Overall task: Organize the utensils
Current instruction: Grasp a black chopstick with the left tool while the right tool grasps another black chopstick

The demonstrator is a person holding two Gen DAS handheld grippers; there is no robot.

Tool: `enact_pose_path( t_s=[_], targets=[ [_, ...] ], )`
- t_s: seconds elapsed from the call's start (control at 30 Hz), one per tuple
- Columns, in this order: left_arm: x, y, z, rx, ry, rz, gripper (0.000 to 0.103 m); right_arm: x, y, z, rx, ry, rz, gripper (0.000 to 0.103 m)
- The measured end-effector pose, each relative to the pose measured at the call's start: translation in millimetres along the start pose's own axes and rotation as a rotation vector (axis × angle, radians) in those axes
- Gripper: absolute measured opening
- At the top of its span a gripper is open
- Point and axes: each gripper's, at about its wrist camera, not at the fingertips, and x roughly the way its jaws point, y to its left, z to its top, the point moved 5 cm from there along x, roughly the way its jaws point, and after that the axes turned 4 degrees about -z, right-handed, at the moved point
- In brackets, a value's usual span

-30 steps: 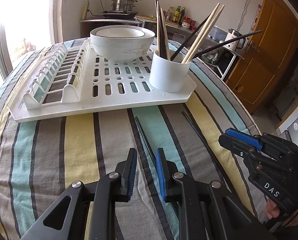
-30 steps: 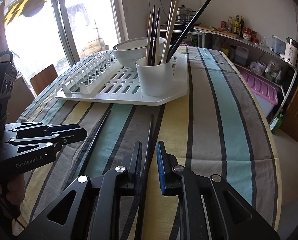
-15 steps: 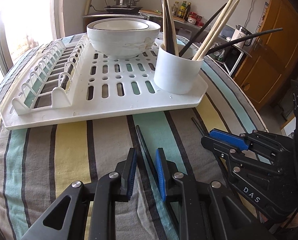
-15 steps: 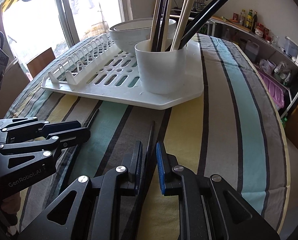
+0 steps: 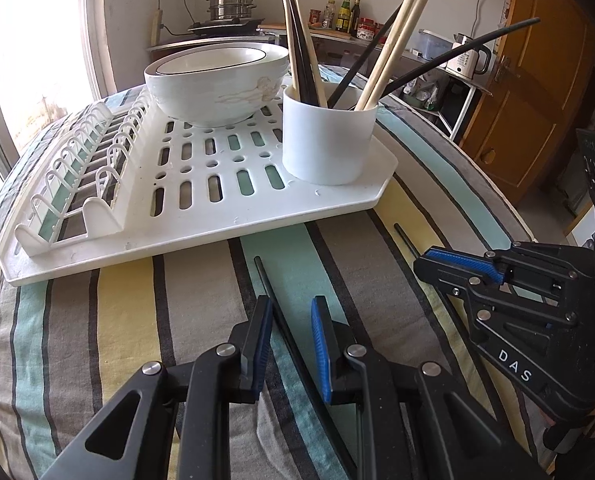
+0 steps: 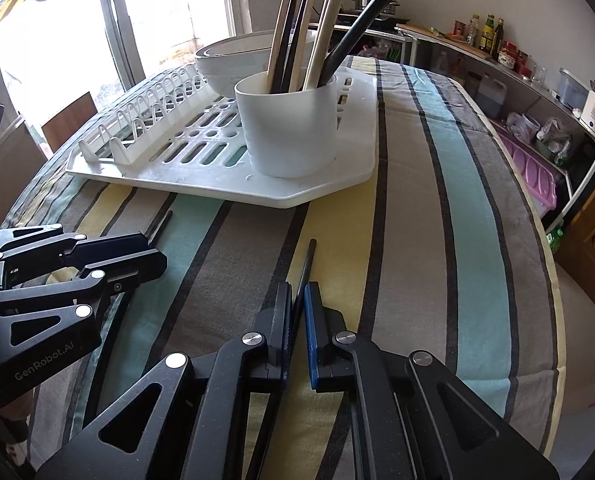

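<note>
Two black chopsticks lie on the striped tablecloth. One [image 5: 266, 283] runs between the jaws of my left gripper [image 5: 291, 320], which is open around it. The other [image 6: 307, 261] sits between the jaws of my right gripper [image 6: 297, 308], which are nearly closed on it. A white utensil cup [image 5: 328, 136] holding several black and wooden chopsticks stands on the white drying rack [image 5: 201, 216]; it also shows in the right wrist view [image 6: 291, 128]. The right gripper [image 5: 461, 270] shows in the left wrist view over the second chopstick [image 5: 404, 237].
A white bowl [image 5: 217, 80] sits on the rack behind the cup. The round table's edge [image 6: 545, 264] drops off at the right, with shelves and a pink bin [image 6: 533, 172] beyond. A window is at the left.
Both grippers have moved forward along the chopsticks toward the rack. The right gripper's jaws have narrowed around its chopstick.
</note>
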Motion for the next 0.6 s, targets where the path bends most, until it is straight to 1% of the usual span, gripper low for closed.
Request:
enact_pose_path(
  t_s=[0.1, 0.17, 0.2, 0.23, 0.43, 0.5, 0.6],
  targets=[
    [-0.2, -3.5, -2.3, 0.018, -0.003, 0.016, 0.019, -0.3, 0.4, -0.1, -0.003, -0.003, -0.007, 0.006],
    [-0.6, -3.2, -3.0, 0.017, -0.005, 0.023, 0.016, -0.5, -1.0, -0.1, 0.006, -0.006, 0.003, 0.006],
    [-0.4, -3.3, -2.7, 0.014, -0.005, 0.028, 0.011, -0.5, -1.6, -0.1, 0.011, -0.006, 0.007, 0.006],
    [-0.6, -2.4, -2.7, 0.013, -0.006, 0.03, 0.008, -0.5, -1.4, -0.1, 0.014, -0.006, 0.009, 0.006],
    [-0.1, 5.7, 0.6, -0.016, 0.003, -0.014, 0.007, -2.3, -3.3, -0.7, 0.035, -0.005, 0.023, 0.006],
    [-1.3, 6.1, 0.7, -0.026, 0.008, -0.043, 0.006, -5.4, -4.2, -1.4, 0.038, -0.013, 0.027, 0.006],
    [-5.7, 5.8, 1.8, -0.03, 0.001, -0.058, 0.006, -12.3, -4.5, -0.8, 0.042, -0.031, 0.031, 0.006]
  ],
)
